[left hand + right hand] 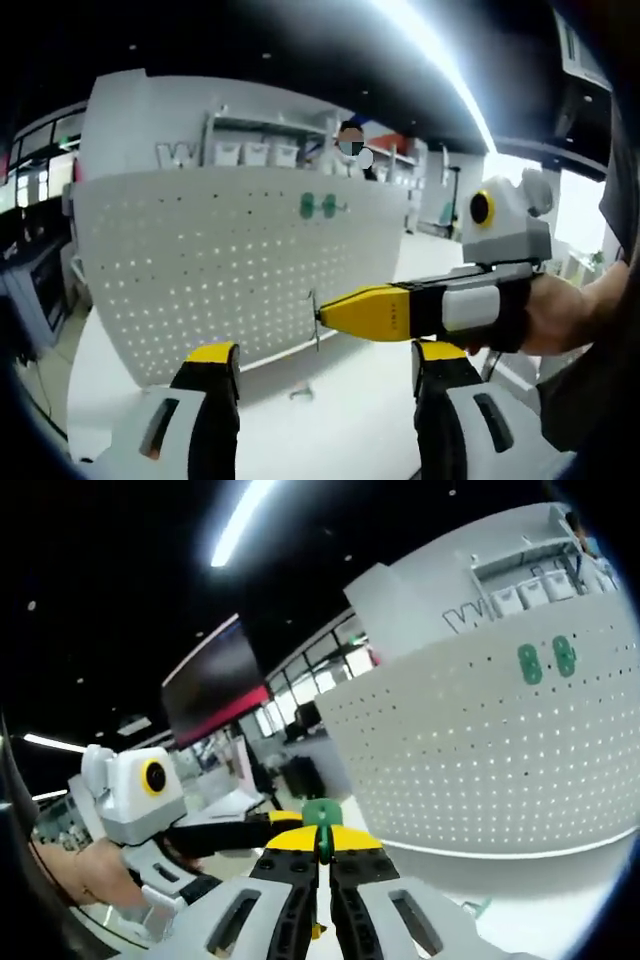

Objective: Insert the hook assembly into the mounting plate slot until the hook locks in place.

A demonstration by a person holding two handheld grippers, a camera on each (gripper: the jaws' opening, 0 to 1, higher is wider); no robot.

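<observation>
A white perforated mounting plate (220, 265) stands upright on the table, with a green hook base (320, 206) mounted high on it. My right gripper (326, 314) reaches in from the right and is shut on a thin metal hook (315, 325) close in front of the plate's lower part. In the right gripper view, the right gripper (322, 852) pinches the hook assembly's green base (322, 813), with the plate (500, 770) and its two green bases (545, 660) to the right. My left gripper (322, 400) is open, holds nothing and sits back from the plate.
A small metal piece (300, 395) lies on the white tabletop (330, 430) in front of the plate. A hand holds the left gripper (270, 826) at the left. Shelves with white bins (255, 152) and a person stand behind the plate.
</observation>
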